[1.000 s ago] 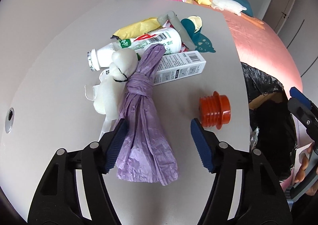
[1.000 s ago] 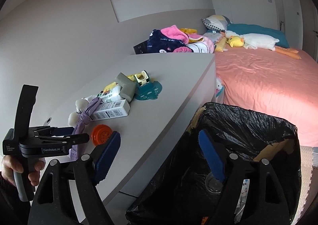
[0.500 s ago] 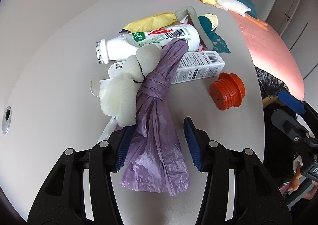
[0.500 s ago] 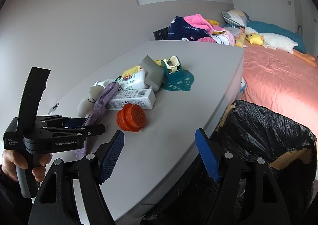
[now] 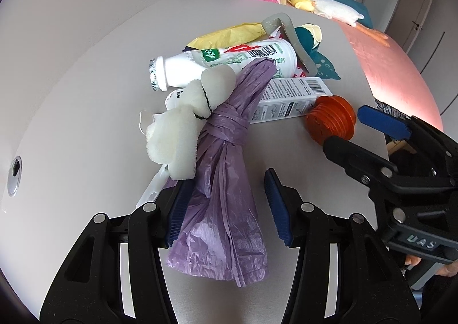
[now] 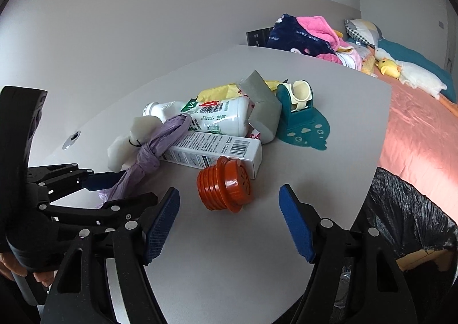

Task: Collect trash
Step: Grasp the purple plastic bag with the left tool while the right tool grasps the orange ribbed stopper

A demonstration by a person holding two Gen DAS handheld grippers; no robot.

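The grey tabletop [image 6: 257, 252] carries a heap of trash near its middle, and a bin lined with a black bag [image 6: 409, 221] stands beside its right edge. The purple plastic bag [image 5: 226, 181] is long, wrinkled and tied in a knot at its waist; it lies toward the near edge, with a white foam piece [image 5: 183, 129] touching its left side. The left gripper [image 5: 226, 209] is parted around the bag's lower part, with the left pad at the plastic and the right pad apart. The white bottle [image 5: 223, 63] lies on its side with a barcode and a green label. The white carton [image 6: 211, 149] shows a barcode and small print I cannot read. The orange ribbed cap [image 6: 226, 189] lies toward the right edge; the right gripper [image 6: 229, 223] is closing, not touching it.
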